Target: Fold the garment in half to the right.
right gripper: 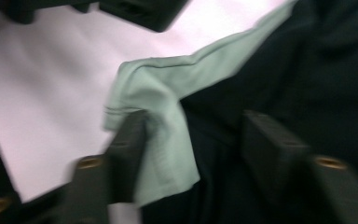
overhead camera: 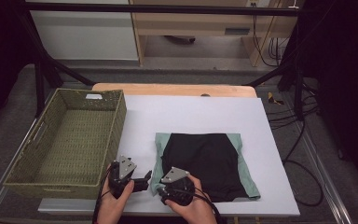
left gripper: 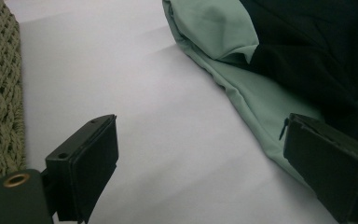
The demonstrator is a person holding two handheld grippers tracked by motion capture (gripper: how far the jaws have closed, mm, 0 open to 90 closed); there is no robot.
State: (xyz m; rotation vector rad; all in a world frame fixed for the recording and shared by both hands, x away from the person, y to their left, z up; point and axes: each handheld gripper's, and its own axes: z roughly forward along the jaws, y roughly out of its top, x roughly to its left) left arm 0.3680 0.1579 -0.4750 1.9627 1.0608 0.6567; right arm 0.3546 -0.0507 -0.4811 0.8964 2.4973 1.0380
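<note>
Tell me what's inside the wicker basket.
Nothing shows inside the basket: the high view gives its woven floor bare. The near wall hides a thin strip of floor just behind it, so a small flat item there cannot be ruled out.

Your folded garment (overhead camera: pixel 205 163) is soft matt cloth, black across the middle with pale green edges that crease and show a stitched hem, and it lies on a smooth, matt white sheet (overhead camera: pixel 191 114) that covers a wooden tabletop (overhead camera: pixel 168 87). Beside it, the basket (overhead camera: pixel 70 135) is rough, coarse olive weave, while each hand-held gripper you hold is matt black plastic with a dull grey metal plate on top.
</note>
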